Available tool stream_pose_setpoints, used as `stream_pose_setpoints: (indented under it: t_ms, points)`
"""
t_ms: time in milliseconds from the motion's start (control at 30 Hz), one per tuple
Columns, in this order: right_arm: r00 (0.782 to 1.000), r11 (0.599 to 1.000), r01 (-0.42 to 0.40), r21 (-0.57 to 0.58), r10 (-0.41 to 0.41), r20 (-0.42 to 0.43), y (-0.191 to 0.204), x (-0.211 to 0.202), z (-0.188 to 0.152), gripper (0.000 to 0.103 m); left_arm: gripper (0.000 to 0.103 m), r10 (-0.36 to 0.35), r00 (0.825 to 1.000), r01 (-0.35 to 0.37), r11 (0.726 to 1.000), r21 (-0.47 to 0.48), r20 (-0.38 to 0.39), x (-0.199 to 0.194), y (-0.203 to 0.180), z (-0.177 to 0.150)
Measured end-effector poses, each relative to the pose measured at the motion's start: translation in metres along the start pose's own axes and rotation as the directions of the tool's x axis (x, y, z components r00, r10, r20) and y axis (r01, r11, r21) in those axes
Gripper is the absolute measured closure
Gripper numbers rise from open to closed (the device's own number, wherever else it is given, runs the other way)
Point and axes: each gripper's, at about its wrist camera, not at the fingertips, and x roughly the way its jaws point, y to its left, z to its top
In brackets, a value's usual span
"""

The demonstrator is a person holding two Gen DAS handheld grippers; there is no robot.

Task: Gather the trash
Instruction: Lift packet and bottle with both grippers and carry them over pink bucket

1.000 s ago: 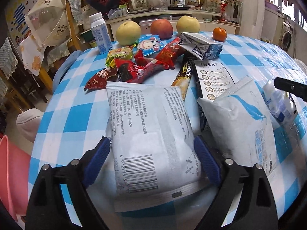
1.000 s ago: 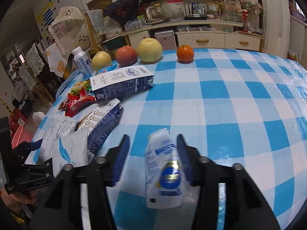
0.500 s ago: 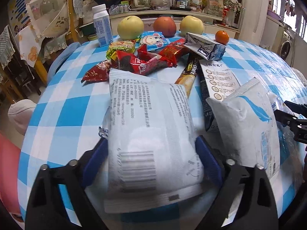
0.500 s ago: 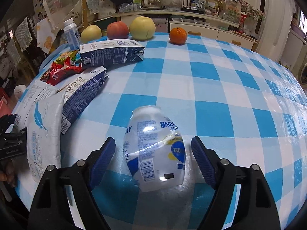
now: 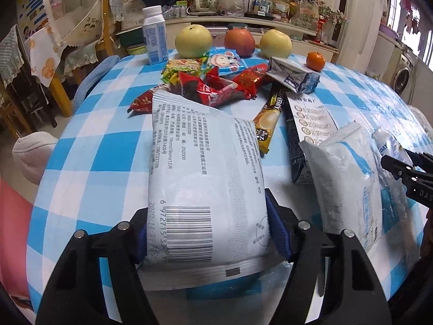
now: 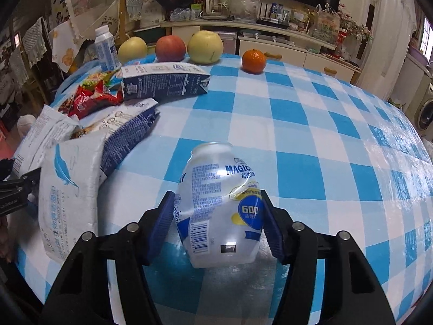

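Blue-and-white checked cloth covers the table [image 6: 311, 113], with fruit lined along its far edge. At the near edge, the left tool [image 5: 208, 233] pinches a white wipes packet [image 5: 205, 178] by its barcode end. The right tool [image 6: 217, 223] squeezes a crumpled plastic bottle [image 6: 219, 205] between its blue pads. Snack wrappers [image 5: 216, 86] and a milk carton [image 6: 165, 81] lie farther back.

left wrist: low, close, facing forward | right wrist: same | shared: feather pack [image 5: 349, 178] [image 6: 67, 189] (both)
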Motion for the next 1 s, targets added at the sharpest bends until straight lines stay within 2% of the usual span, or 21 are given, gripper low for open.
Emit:
stream_pose_setpoints:
  t_ms: [133, 300, 400, 533, 667, 700, 767, 833, 867, 933, 1000]
  points:
    - [0.998, 0.999, -0.039, 0.038, 0.037, 0.047, 0.008, -0.018, 0.007, 0.041, 0.033, -0.013, 0.999, 0.014, 0.999, -0.039, 0.032, -0.016, 0.012, 0.004]
    - [0.985, 0.988, -0.142, 0.060, 0.135, 0.103, 0.036, -0.043, 0.020, 0.041, 0.033, -0.017, 0.997, 0.023, 0.996, -0.092, 0.076, -0.039, 0.036, 0.013]
    - [0.967, 0.975, -0.222, 0.025, 0.216, 0.137, 0.070, -0.057, 0.031, 0.041, 0.033, 0.015, 0.994, 0.001, 0.989, -0.150, 0.109, -0.056, 0.060, 0.018]
    - [0.925, 0.941, -0.335, -0.055, 0.340, 0.173, 0.133, -0.075, 0.049, 0.041, 0.033, 0.111, 0.984, -0.072, 0.964, -0.254, 0.142, -0.081, 0.109, 0.020]
    - [0.865, 0.878, -0.453, -0.157, 0.475, 0.161, 0.210, -0.085, 0.064, 0.041, 0.033, 0.228, 0.963, -0.159, 0.910, -0.384, 0.141, -0.103, 0.169, 0.015]
    - [0.846, 0.853, -0.484, -0.194, 0.513, 0.146, 0.236, -0.085, 0.067, 0.041, 0.033, 0.257, 0.957, -0.180, 0.889, -0.422, 0.134, -0.108, 0.186, 0.011]
    - [0.822, 0.817, -0.524, -0.242, 0.559, 0.110, 0.274, -0.083, 0.070, 0.041, 0.033, 0.316, 0.942, -0.224, 0.841, -0.492, 0.112, -0.118, 0.218, 0.002]
    - [0.795, 0.775, -0.564, -0.285, 0.603, 0.069, 0.316, -0.078, 0.072, 0.041, 0.037, 0.370, 0.925, -0.265, 0.793, -0.548, 0.088, -0.126, 0.247, -0.008]
    - [0.782, 0.757, -0.581, -0.300, 0.621, 0.051, 0.334, -0.076, 0.071, 0.041, 0.042, 0.388, 0.919, -0.277, 0.768, -0.578, 0.075, -0.130, 0.261, -0.013]
    - [0.760, 0.723, -0.612, -0.320, 0.650, 0.016, 0.370, -0.069, 0.072, 0.041, 0.043, 0.411, 0.911, -0.290, 0.713, -0.638, 0.045, -0.135, 0.288, -0.025]
    - [0.736, 0.694, -0.647, -0.315, 0.677, -0.020, 0.400, -0.058, 0.074, 0.041, 0.043, 0.420, 0.907, -0.293, 0.673, -0.679, 0.026, -0.138, 0.310, -0.035]
